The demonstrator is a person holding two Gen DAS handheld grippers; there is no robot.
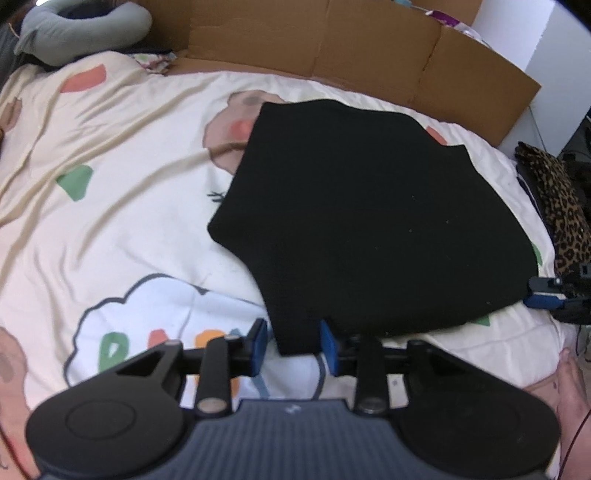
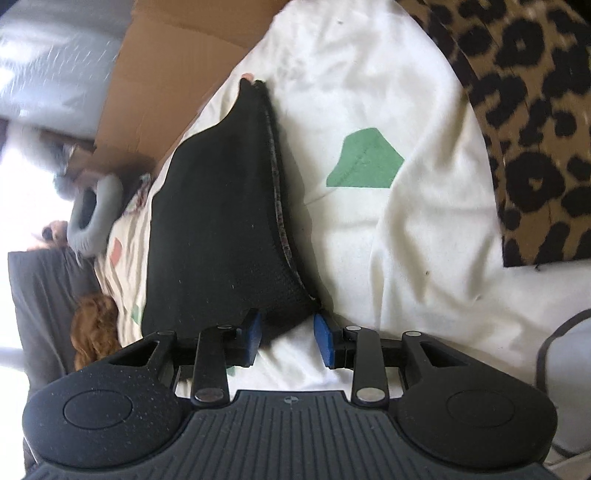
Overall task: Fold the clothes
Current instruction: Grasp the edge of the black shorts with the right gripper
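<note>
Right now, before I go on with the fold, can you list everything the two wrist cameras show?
Black knit garment: one, black, partly folded, flat on the bed.
Cream bedsheet with cartoon prints: one, cream with pink, green and blue shapes, under the garment.
Brown cardboard sheet: one, brown, along the bed's far edge.
Grey neck pillow: one, grey, far left corner of the bed.
Leopard-print fabric: one, tan and black, at the bed's right edge.
Left gripper: one, black with blue fingers, open around the garment's near corner.
Right gripper: one, black with blue fingers, open around the garment's right corner.
</note>
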